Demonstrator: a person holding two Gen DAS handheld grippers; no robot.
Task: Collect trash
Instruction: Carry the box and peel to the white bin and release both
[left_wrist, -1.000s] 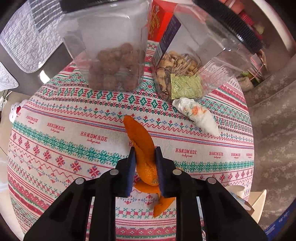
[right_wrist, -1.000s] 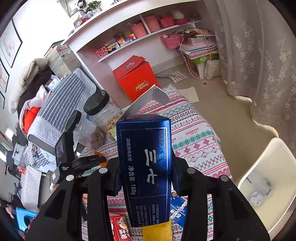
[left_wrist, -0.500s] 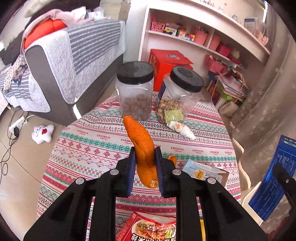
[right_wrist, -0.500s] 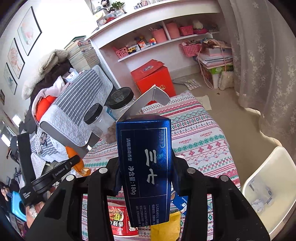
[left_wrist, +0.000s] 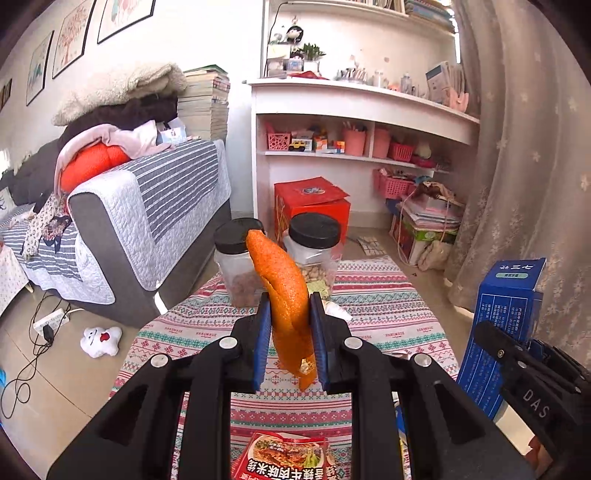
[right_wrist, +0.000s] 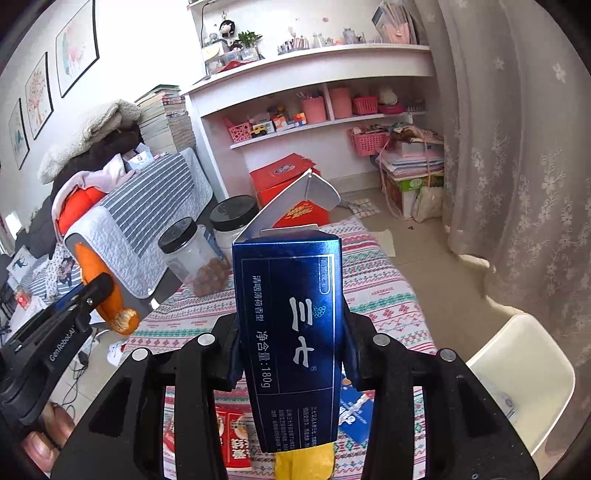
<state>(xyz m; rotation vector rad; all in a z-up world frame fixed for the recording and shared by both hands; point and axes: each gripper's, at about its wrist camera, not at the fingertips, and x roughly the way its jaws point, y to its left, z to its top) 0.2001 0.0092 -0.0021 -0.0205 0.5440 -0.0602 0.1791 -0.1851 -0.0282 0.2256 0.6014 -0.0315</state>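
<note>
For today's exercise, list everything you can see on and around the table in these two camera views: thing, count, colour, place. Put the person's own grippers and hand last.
orange peel: one, orange, clamped in the left gripper, above the table.
toothpaste box: one, dark blue, flap open, clamped in the right gripper.
jars: two, clear with black lids, far end of the table.
tablecloth: one, red, green and white pattern, covering the table.
snack packet: one, red, near edge of the table.
bin: one, white, on the floor right of the table.
red box: one, on the floor beyond the table.
left gripper: black, shut on the peel.
right gripper: black, shut on the box.
hand: one, holding the left gripper.
</note>
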